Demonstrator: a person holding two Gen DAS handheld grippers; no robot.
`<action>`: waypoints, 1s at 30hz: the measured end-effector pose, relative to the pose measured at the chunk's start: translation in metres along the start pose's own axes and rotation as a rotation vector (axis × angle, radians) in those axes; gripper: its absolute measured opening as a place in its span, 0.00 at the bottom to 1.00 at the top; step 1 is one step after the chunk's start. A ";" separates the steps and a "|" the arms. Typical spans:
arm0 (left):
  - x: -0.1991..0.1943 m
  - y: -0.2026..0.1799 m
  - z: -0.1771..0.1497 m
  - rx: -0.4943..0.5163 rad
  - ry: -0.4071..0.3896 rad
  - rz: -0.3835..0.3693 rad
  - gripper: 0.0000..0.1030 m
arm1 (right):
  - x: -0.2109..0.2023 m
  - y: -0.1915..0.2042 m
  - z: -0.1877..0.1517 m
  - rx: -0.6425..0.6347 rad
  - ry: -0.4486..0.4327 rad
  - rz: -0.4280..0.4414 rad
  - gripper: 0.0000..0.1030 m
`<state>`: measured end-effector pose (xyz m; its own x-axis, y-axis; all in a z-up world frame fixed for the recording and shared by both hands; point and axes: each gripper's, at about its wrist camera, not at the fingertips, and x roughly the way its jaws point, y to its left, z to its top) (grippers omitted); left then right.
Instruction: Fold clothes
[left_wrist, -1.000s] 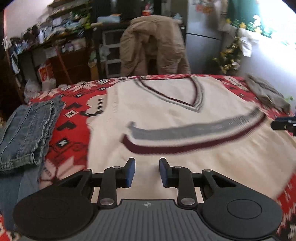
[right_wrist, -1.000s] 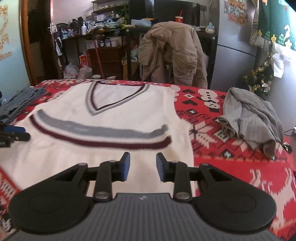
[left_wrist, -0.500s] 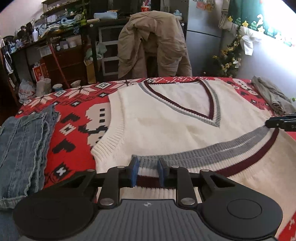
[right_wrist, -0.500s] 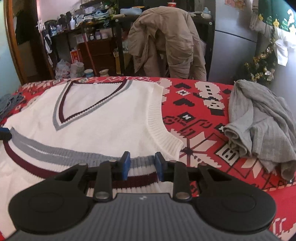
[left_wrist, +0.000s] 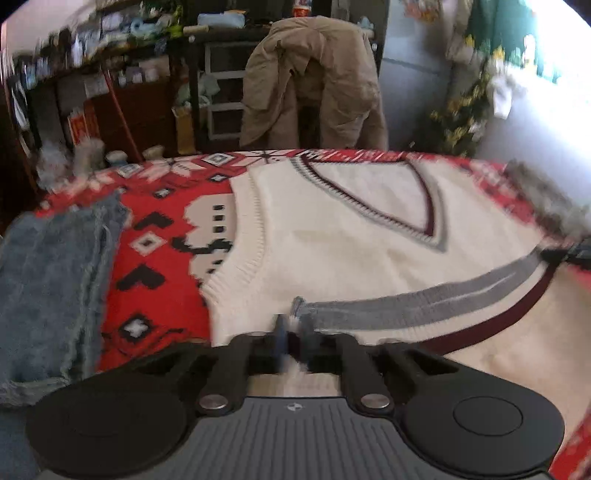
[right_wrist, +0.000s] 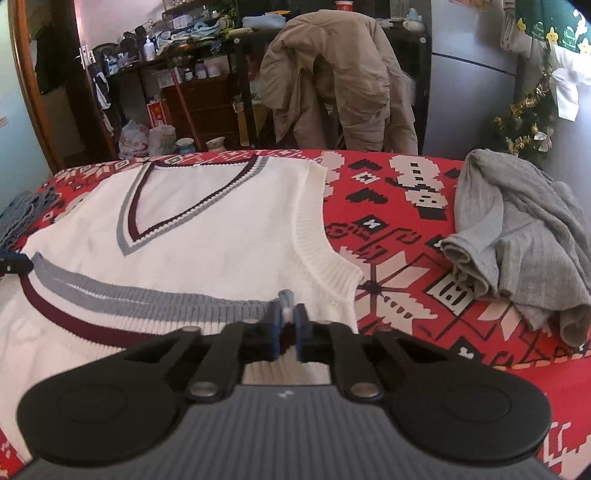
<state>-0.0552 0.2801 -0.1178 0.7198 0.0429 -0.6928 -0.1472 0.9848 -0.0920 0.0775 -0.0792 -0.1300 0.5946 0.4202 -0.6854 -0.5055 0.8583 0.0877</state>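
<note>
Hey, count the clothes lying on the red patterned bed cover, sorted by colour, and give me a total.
Cream: 1, the knit vest
Grey: 1, the crumpled garment
Blue denim: 1, the folded jeans
Total: 3

A tan padded jacket (right_wrist: 332, 74) hangs over a chair just behind the red patterned blanket (right_wrist: 399, 206). Left of the jacket stand cluttered dark wooden shelves (right_wrist: 192, 70); to its right, a grey fridge (right_wrist: 469, 85) and tinsel greenery (right_wrist: 524, 125).
</note>
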 end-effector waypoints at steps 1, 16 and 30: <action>-0.003 -0.001 0.000 0.003 -0.014 0.008 0.05 | -0.001 0.001 0.000 -0.005 -0.005 -0.006 0.06; -0.001 0.001 -0.007 0.017 -0.041 0.107 0.20 | 0.003 -0.002 -0.001 0.002 -0.039 -0.068 0.20; -0.035 -0.071 -0.016 0.103 -0.102 -0.076 0.20 | -0.043 0.059 -0.006 -0.049 -0.099 0.084 0.24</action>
<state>-0.0802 0.2056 -0.0985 0.7920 -0.0206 -0.6102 -0.0233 0.9977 -0.0639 0.0188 -0.0485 -0.0996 0.6065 0.5186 -0.6026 -0.5843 0.8048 0.1045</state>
